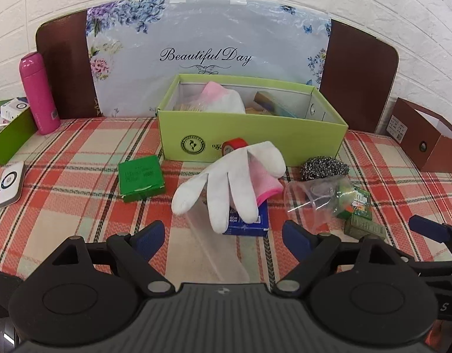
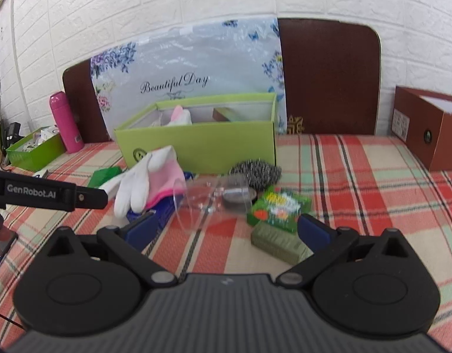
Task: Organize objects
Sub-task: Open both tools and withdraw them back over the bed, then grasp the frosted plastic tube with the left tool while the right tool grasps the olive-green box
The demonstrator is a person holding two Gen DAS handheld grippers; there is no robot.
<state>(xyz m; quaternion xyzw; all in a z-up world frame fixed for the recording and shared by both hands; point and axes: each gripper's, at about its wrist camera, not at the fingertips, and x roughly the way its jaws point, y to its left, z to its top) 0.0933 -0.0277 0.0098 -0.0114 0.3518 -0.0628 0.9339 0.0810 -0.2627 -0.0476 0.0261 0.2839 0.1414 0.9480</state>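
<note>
Both tongs released, empty: left tongs (image 1: 223, 236) facing white glove (image 1: 232, 176) on blue box (image 1: 249, 220); right tongs (image 2: 226, 231) facing clear cup (image 2: 208, 200).

Left gripper (image 1: 223, 236): black linkage arms, blue finger pads (image 1: 151, 235), grey pivot screws, two round black discs flanking a ribbed grey housing with small centre logo. Right gripper (image 2: 226, 231): same build and colours. White "GenRobot.AI" lettering along a black finger (image 2: 49, 195), seen from right wrist view.
</note>
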